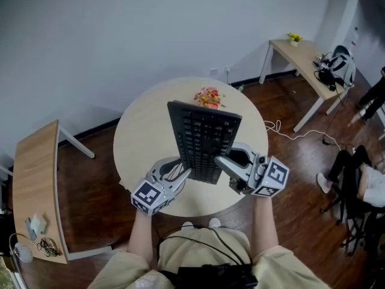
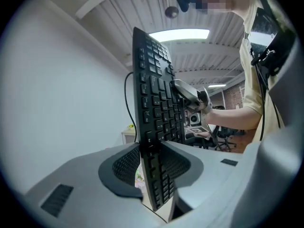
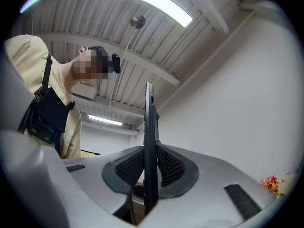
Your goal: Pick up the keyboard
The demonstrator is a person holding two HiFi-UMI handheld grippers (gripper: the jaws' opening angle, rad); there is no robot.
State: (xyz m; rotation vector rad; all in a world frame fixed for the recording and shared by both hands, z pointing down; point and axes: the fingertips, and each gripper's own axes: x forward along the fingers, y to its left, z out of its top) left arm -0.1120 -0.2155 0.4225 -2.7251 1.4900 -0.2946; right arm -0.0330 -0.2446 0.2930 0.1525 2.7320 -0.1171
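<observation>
left gripper (image 2: 151,165): pads clamped on the keyboard (image 1: 201,138), on one long edge near its close end; thin side sits betw both mesh pads, keys facing twd the other gripper.
right gripper (image 3: 149,167): pressed shut on the opposite long edge, same end; keyboard seen edge-on betw pads.
keyboard: black, full-size, held up by both grippers over the round table (image 1: 141,140). Long axis points away from the person, key face twd head cam. In left gripper view it stands near upright against the ceiling.
cable (image 2: 127,103): black, arcs behind the keyboard's back side.
table: light wood, under the keyboard.
cluster (image 1: 209,96): small, red/yellow, on table's far side, just past the keyboard's far end in head view; can't tell what it is.
left desk (image 1: 33,173): light wood, small items on near end.
right desk (image 1: 299,54): light top, white legs, gear on it.
floor (image 1: 96,191): dark wood.
</observation>
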